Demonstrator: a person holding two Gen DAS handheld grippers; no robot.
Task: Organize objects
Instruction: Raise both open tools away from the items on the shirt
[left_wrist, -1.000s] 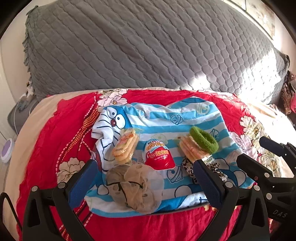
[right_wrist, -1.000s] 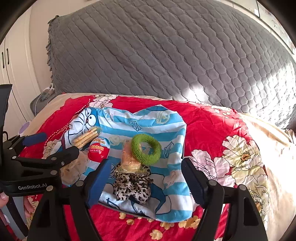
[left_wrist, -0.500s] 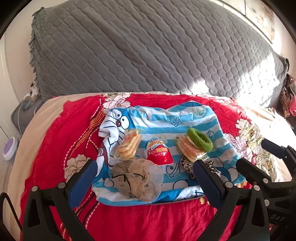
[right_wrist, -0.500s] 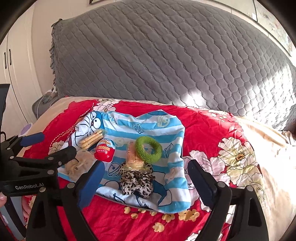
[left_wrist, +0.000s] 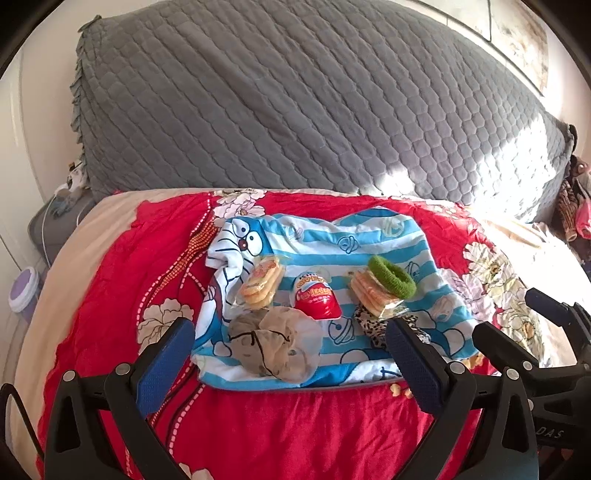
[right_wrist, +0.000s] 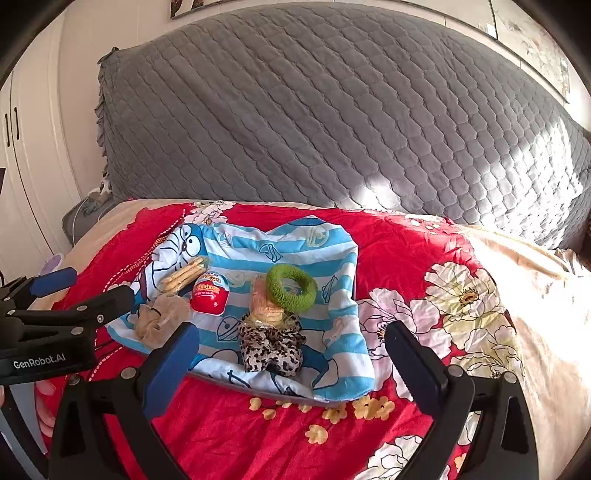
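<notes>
A blue-striped cartoon cloth (left_wrist: 332, 243) (right_wrist: 258, 243) lies on the red floral bedspread. On it sit a beige scrunchie (left_wrist: 271, 345) (right_wrist: 159, 319), a leopard scrunchie (right_wrist: 271, 345) (left_wrist: 369, 323), a green hair ring (left_wrist: 391, 277) (right_wrist: 291, 284) resting on a snack pack (left_wrist: 371, 295), a second snack pack (left_wrist: 260, 282) (right_wrist: 183, 275) and a red egg-shaped toy (left_wrist: 316, 297) (right_wrist: 209, 293). My left gripper (left_wrist: 290, 350) hangs open in front of the cloth, empty. My right gripper (right_wrist: 291, 349) is still opening wide, with nothing between its fingers; the leopard scrunchie lies beyond them.
A large grey quilted headboard cushion (left_wrist: 295, 110) rises behind the bed. A bedside stand (left_wrist: 55, 221) and a purple-lidded tub (left_wrist: 24, 288) are at the left. Clothes hang at the far right (left_wrist: 570, 206). White cupboard doors (right_wrist: 22, 166) stand at the left.
Both grippers drew back and up from the cloth, so the objects look smaller and farther. The right gripper's jaws spread wider. Nothing on the cloth moved.
</notes>
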